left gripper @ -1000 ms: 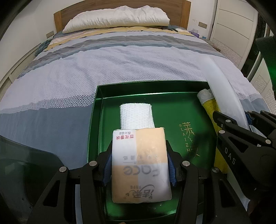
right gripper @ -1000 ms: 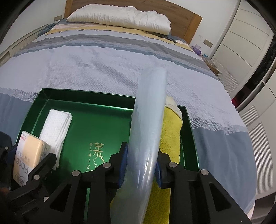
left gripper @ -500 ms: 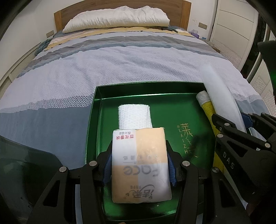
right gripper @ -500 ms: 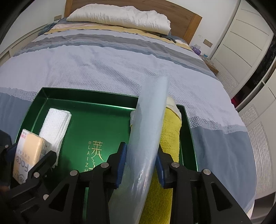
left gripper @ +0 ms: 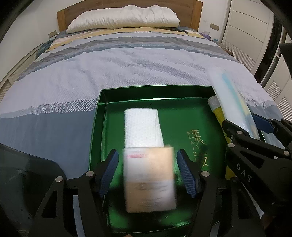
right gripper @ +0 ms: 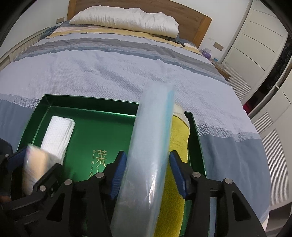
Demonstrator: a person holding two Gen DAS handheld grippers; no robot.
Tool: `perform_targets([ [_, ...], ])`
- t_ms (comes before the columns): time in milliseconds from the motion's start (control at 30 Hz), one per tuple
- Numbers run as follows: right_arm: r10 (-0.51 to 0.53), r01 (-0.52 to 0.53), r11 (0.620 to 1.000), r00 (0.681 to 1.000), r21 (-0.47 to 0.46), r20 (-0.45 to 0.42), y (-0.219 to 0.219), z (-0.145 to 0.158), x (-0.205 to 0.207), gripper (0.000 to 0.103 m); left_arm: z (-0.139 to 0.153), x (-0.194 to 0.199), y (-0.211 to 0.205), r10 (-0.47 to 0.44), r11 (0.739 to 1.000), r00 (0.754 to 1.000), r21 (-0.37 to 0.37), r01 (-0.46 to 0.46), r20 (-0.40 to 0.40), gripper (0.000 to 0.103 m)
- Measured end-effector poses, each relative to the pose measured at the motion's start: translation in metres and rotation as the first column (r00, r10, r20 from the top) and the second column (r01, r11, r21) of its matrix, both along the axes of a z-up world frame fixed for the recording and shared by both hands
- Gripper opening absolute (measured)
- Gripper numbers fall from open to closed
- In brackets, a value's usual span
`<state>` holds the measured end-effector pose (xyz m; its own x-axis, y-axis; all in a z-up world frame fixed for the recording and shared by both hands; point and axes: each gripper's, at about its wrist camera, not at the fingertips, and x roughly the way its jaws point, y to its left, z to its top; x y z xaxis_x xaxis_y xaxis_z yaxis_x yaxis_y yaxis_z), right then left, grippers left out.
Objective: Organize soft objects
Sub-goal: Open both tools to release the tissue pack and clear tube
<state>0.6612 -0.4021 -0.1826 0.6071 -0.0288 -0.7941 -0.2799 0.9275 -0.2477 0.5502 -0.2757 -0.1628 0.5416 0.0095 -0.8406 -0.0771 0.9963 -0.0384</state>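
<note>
A green tray (left gripper: 138, 94) lies on the bed. In it are a folded white cloth (left gripper: 142, 129), a yellow towel (right gripper: 178, 138) along its right side, and a tissue pack (left gripper: 149, 178), blurred, in front of the cloth. My left gripper (left gripper: 147, 173) is open, its blue pads apart from the pack's sides. My right gripper (right gripper: 147, 173) is open around a long clear plastic packet (right gripper: 149, 145) that rests against the yellow towel; gaps show on both sides. The packet also shows in the left wrist view (left gripper: 231, 102).
The tray (right gripper: 91, 102) sits near the foot of a bed with a striped blue-grey cover (left gripper: 127, 60). A white pillow (left gripper: 122, 16) and a wooden headboard are at the far end. White wardrobe doors (right gripper: 255, 42) stand to the right.
Both grippers have opened. The tissue pack has left the left fingers and is blurred, moving down into the tray. The plastic packet is released and leans on the yellow towel.
</note>
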Motion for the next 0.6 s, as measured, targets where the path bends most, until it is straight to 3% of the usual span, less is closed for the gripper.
perform_targets([
  [467, -0.020, 0.020, 0.999, 1.000, 0.025, 0.022, -0.004, 0.006, -0.002, 0.062, 0.004, -0.002, 0.001, 0.011, 1.000, 1.000, -0.006, -0.011, 0.014, 0.062],
  [600, -0.033, 0.032, 0.999, 0.999, 0.032, 0.042, -0.006, 0.012, -0.005, 0.072, 0.007, -0.002, 0.000, 0.008, 1.000, 1.000, -0.008, -0.008, 0.020, 0.062],
])
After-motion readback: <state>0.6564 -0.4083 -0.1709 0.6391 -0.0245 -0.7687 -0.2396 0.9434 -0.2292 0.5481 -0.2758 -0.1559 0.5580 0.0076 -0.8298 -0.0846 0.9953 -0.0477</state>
